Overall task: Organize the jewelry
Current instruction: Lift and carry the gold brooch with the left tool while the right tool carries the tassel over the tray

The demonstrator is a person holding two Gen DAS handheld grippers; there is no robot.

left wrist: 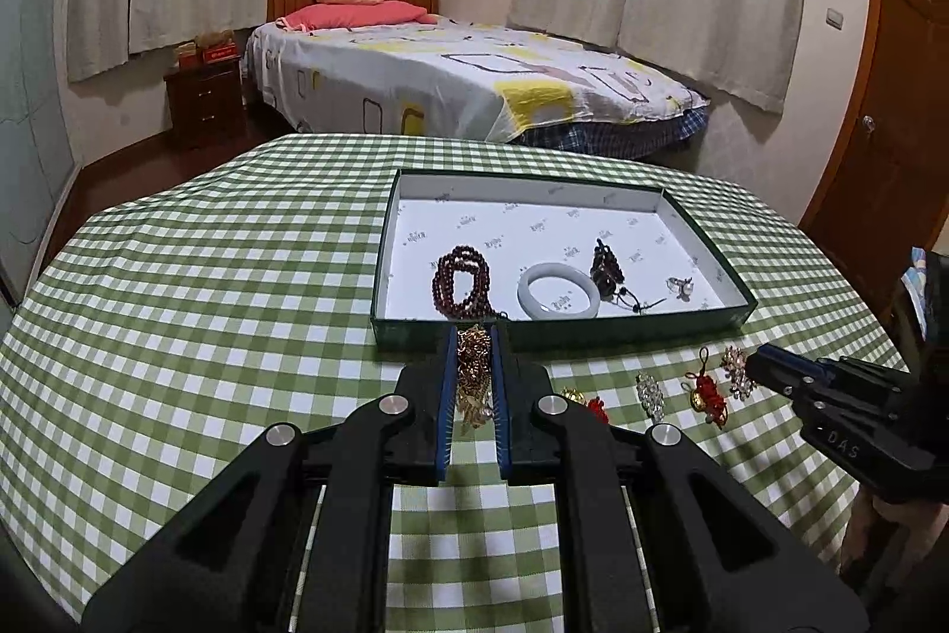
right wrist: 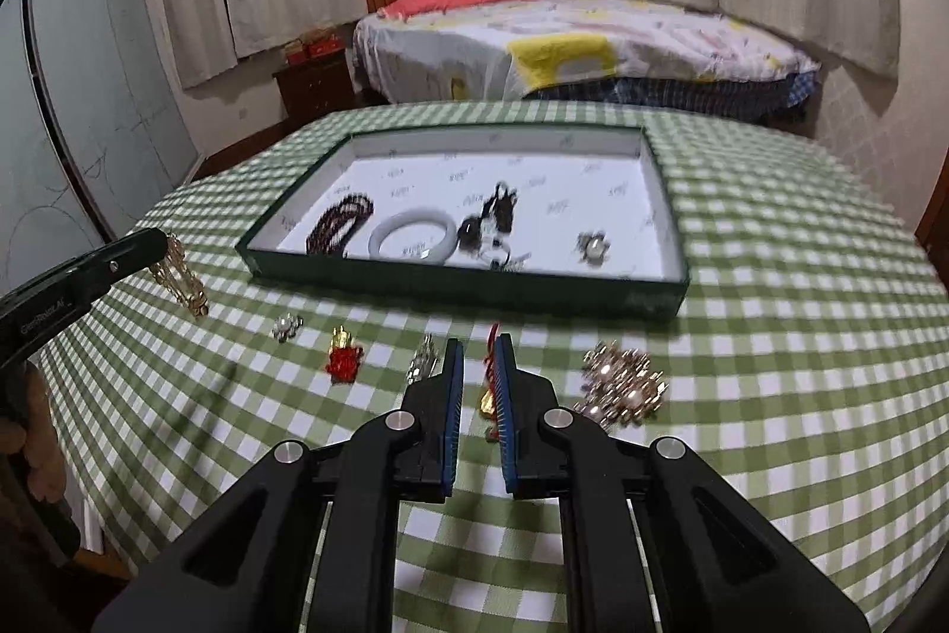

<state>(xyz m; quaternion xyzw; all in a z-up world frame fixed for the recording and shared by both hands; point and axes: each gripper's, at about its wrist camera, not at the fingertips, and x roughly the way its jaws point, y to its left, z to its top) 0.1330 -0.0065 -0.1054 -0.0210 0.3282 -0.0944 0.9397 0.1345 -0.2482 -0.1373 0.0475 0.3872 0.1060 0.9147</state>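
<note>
Gold chain (left wrist: 473, 372) is gripped by left gripper (left wrist: 474, 336) nr box (left wrist: 557, 327); right gripper (right wrist: 478, 354) is held part-open around red charm (right wrist: 490, 384).

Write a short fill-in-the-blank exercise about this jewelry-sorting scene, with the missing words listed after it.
1. The left gripper is shut on a dangling ____ chain necklace.
2. The white ring-shaped bangle lies inside the shallow dark green ____.
3. The table is covered by a green-and-white ____ cloth.
4. The red knotted charm with a gold pendant sits between the fingers of the ____ gripper.

Missing words: gold; box; checked; right
</note>
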